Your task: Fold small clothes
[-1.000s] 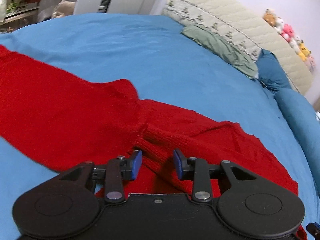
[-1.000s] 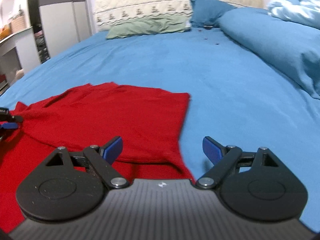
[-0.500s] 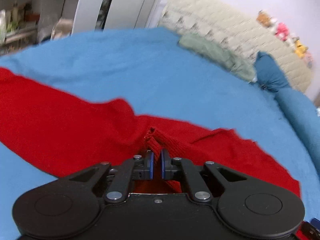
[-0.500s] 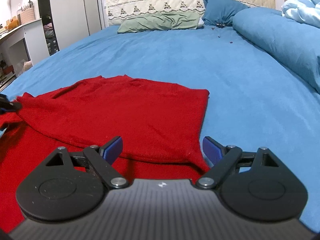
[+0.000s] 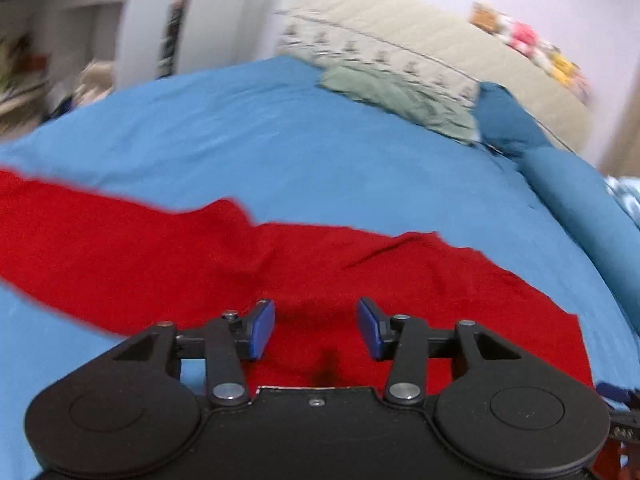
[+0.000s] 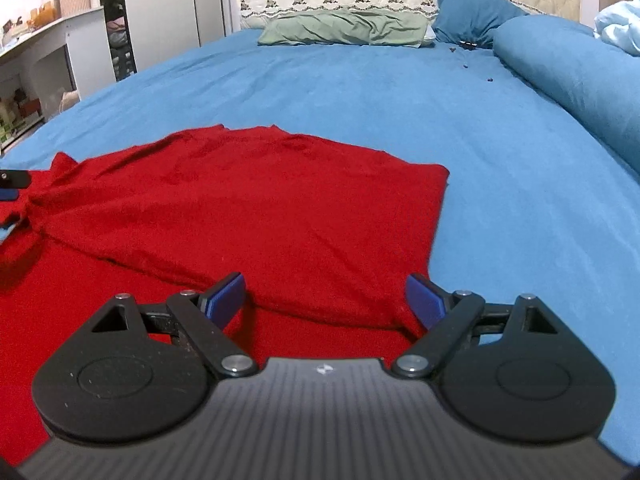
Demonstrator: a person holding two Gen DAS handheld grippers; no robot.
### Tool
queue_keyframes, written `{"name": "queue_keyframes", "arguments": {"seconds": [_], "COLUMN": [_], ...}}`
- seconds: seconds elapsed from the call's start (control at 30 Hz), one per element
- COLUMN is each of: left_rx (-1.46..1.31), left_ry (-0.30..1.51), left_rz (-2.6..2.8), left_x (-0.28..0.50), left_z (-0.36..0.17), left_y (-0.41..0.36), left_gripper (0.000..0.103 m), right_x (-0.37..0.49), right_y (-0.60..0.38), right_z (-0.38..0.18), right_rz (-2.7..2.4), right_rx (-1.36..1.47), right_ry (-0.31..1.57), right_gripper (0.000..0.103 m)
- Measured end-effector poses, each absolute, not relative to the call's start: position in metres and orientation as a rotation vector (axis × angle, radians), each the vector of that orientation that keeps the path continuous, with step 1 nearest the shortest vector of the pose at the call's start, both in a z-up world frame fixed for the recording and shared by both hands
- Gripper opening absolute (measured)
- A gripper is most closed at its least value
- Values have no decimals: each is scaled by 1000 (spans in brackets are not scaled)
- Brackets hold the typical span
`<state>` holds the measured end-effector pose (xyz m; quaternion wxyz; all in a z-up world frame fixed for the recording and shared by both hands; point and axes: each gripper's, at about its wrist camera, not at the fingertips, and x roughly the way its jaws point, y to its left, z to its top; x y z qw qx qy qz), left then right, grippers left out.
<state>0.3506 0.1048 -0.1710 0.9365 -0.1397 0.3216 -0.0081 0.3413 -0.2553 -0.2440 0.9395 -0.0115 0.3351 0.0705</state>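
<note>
Blue bed (image 6: 360,92): red garment (image 6: 248,208), green pillow (image 6: 344,28) on it.

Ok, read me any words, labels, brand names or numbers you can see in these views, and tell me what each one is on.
No readable words or numbers.
Right claw: small white logo mark on its body, no letters.
Shelf items at the left: packaging too small and blurred to read.
Left wrist view: blurred, no text visible.

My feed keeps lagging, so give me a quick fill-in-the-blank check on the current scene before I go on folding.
1. The red garment lies on a bed sheet coloured ____.
2. The left hand-held gripper has jaws that are ____, with nothing pinched.
3. The right hand-held gripper is open above the garment's ____ layer.
4. The green pillow lies against the ____.

Missing words: blue; open; folded-over; headboard
</note>
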Motion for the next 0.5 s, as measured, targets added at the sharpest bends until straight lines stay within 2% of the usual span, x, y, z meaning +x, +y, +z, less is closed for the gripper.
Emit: {"name": "queue_keyframes", "arguments": {"seconds": [0.2, 0.27, 0.5], "left_rx": [-263, -243, -271], "left_ry": [767, 752, 737], "left_rz": [-59, -55, -71], "left_x": [401, 400, 392], "left_z": [-208, -220, -204], "left_y": [89, 90, 96], "left_gripper": [49, 48, 49], "right_x": [350, 352, 350], "right_y": [-250, -250, -253], "right_z": [-249, -255, -256], "right_rz": [168, 163, 165], "right_rx": [-4, -19, 1], "right_ry": [679, 701, 709], "right_gripper": [103, 103, 103]}}
